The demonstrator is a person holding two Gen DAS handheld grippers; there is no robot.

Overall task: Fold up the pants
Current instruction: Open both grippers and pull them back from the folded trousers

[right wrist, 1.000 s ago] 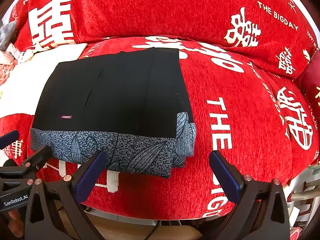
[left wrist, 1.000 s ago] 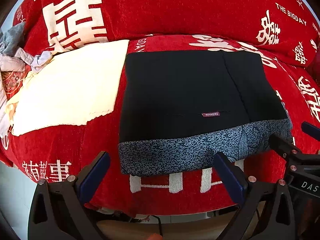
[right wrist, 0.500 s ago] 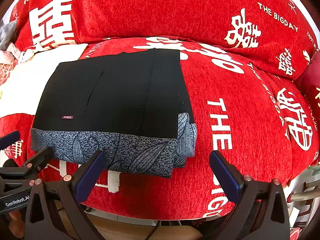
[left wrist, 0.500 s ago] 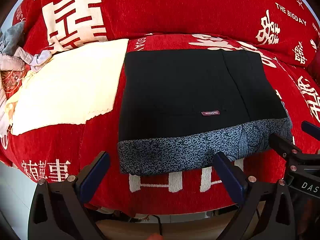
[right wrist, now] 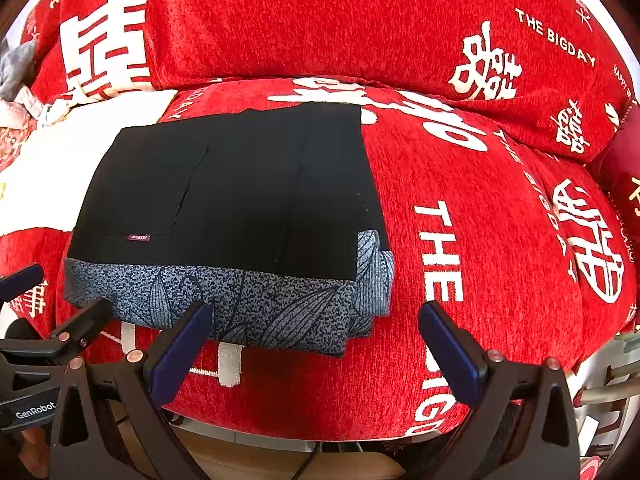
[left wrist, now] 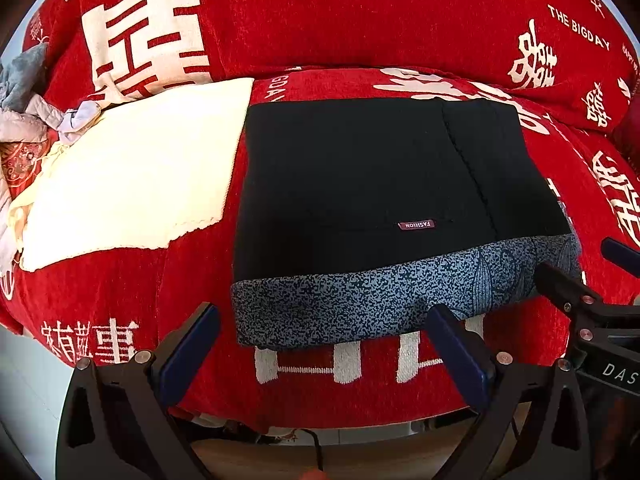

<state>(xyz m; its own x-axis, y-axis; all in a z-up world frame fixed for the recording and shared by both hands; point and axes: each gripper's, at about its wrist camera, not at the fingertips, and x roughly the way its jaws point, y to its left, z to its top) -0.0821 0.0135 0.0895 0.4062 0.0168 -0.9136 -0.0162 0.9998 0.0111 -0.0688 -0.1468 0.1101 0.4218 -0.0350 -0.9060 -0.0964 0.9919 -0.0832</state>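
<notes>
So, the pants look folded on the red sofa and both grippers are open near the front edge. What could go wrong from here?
1. The folded pants lie close to the front edge of the sofa, so a nudge from the left gripper or right gripper might pull them off.
2. At the near right corner the patterned layers stick out unevenly, so the fold may loosen if touched.

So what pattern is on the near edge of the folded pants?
Blue-grey speckle with leaf outlines on the pants, clearest in the right wrist view.
</notes>
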